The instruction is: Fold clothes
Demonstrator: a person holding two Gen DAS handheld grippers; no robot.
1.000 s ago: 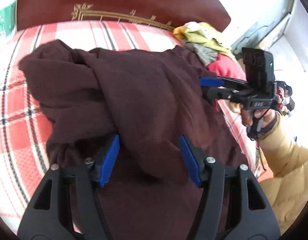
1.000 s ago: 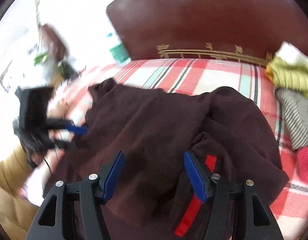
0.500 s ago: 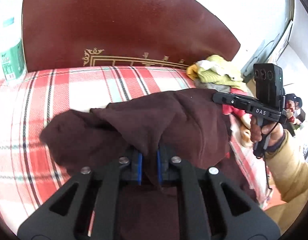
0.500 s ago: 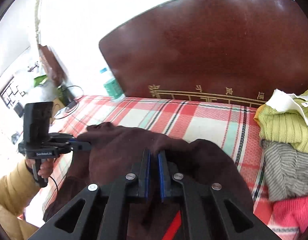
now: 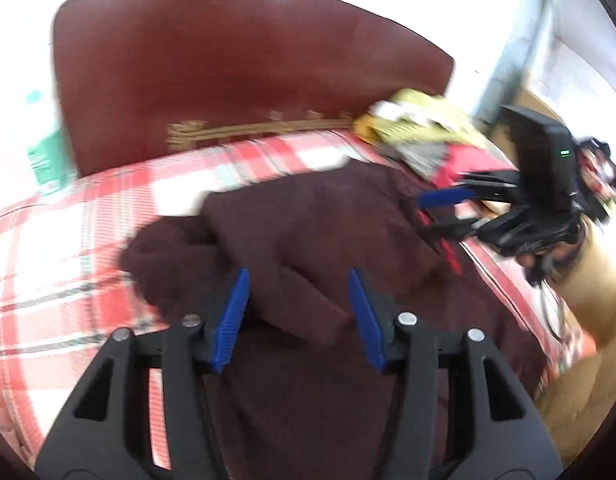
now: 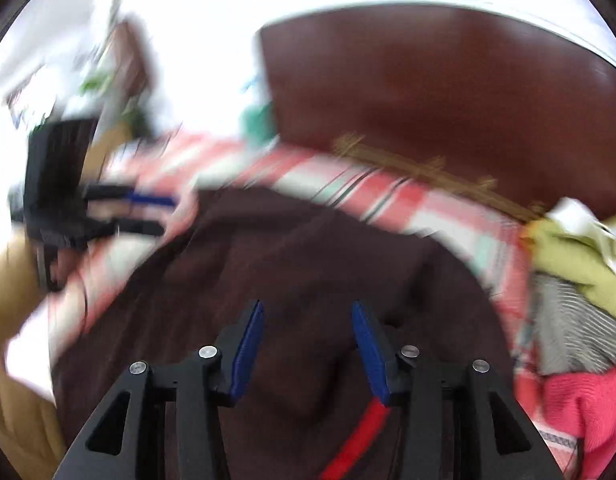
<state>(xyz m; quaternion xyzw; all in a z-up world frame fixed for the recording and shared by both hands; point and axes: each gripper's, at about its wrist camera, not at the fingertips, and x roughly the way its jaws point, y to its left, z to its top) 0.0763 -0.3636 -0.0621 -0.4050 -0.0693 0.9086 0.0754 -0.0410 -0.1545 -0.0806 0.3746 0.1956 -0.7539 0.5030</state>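
A dark maroon garment [image 5: 308,232] lies bunched on the red plaid bed [image 5: 68,264]; it also fills the right wrist view [image 6: 292,264], where a red stripe [image 6: 359,440] shows near the bottom. My left gripper [image 5: 300,316] is open just above a fold of the garment. My right gripper [image 6: 308,344] is open over the garment. Each gripper shows in the other's view: the right one [image 5: 439,216] at the garment's right edge, the left one [image 6: 156,214] at its left edge. Both views are motion-blurred.
A dark red headboard [image 5: 236,72] stands behind the bed. A pile of yellow, grey striped and pink clothes [image 6: 579,300] lies at the bed's right side, also in the left wrist view [image 5: 423,136]. A green-labelled bottle [image 5: 44,152] stands left of the headboard.
Half a second ago both grippers were shut on the maroon garment and held it lifted. Now both are open and the garment lies lower on the bed.
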